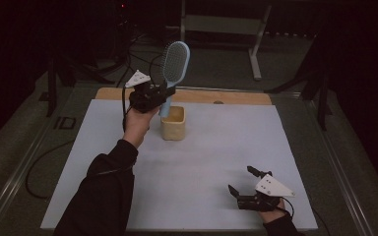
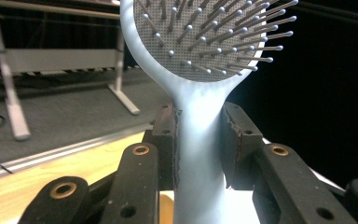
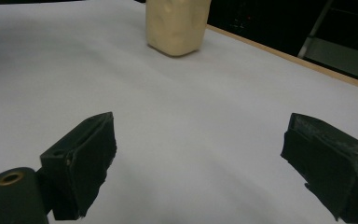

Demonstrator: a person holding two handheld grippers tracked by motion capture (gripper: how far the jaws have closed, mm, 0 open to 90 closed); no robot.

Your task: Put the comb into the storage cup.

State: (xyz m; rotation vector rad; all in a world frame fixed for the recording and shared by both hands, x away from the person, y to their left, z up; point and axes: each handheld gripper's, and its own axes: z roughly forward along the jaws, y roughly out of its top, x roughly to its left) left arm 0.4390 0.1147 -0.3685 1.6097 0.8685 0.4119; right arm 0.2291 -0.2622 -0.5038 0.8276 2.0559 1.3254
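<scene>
A light blue hairbrush (image 1: 173, 69) stands nearly upright, its long axis vertical, bristled head on top and handle end down in a cream cup (image 1: 173, 123) at the far middle of the white mat (image 1: 216, 162). The left gripper (image 1: 163, 93) clamps its handle. The right gripper (image 1: 242, 183) rests wide open and empty near the mat's front edge.

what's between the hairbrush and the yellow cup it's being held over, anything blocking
Nothing visible. The left tool grips the light blue hairbrush by its handle, upright, with the handle's lower end at the mouth of the yellow cup. The cup looks empty from the high view. The right tool rests open, far off near the table's front edge.
</scene>
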